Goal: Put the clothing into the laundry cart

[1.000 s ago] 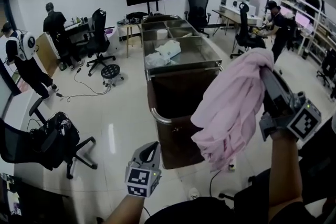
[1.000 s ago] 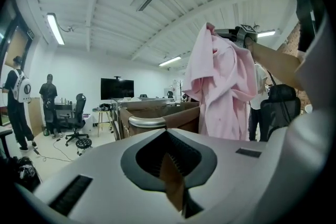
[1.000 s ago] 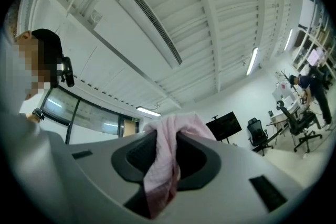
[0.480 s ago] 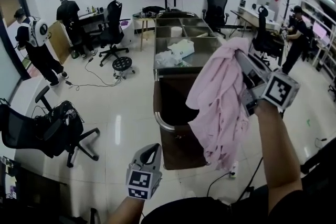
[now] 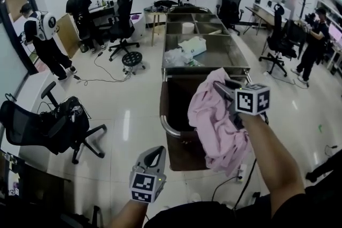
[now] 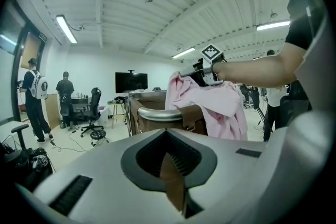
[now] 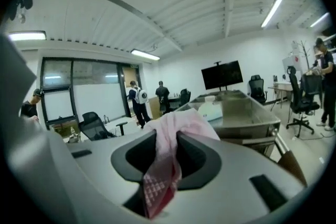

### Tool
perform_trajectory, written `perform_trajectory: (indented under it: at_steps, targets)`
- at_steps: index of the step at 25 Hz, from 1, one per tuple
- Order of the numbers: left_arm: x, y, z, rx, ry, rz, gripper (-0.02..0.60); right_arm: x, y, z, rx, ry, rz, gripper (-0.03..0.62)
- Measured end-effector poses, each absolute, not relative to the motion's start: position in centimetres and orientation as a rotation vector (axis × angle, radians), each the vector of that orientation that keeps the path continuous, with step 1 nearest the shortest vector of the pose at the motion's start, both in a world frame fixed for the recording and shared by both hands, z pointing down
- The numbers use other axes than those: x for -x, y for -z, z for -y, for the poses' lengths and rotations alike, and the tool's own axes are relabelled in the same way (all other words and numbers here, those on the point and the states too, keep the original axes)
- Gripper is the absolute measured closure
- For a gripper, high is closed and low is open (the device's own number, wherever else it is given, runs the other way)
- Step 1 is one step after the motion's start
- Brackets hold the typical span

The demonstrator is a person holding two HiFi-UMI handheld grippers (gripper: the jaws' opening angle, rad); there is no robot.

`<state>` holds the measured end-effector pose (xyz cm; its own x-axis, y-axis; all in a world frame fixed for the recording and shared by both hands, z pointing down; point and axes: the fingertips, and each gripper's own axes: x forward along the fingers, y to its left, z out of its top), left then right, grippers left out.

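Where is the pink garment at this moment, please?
In the head view the pink garment hangs right of centre from the right gripper, over the right side of the brown laundry cart.

A pink cloth (image 5: 216, 125) held over the laundry cart (image 5: 184, 153)
The pink cloth is crumpled and hangs in soft folds. The right hand-held gripper (image 5: 220, 86) pinches its top. It hangs over the near right edge of the open, dark brown laundry cart.

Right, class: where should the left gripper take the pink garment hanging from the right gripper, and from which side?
Probably its drooping lower end, coming from below on the near side: the pink garment hangs bunched from the right gripper, with that end dangling free by the cart.
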<state>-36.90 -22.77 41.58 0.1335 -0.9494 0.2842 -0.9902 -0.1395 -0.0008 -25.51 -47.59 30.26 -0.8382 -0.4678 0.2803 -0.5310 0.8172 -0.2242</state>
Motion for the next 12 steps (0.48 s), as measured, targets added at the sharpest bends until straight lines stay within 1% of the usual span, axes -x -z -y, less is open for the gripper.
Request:
perform_trajectory:
  at_steps: [4, 9, 12]
  targets:
    - [36.5, -41.8, 23.0, -2.212, -0.331, 1.918, 0.583, 26.5, -33.7, 46.7, -0.68, -0.443, 2.677, 0.47]
    - [36.3, -42.0, 23.3, -2.21, -0.329, 1.913, 0.583, 27.2, -34.6, 46.5, -0.653, -0.35, 2.629, 0.46]
    - [36.2, -42.2, 23.3, -2.212, -0.331, 1.912, 0.583, 27.1, -34.8, 46.5, -0.664, -0.315, 2.615, 0.426]
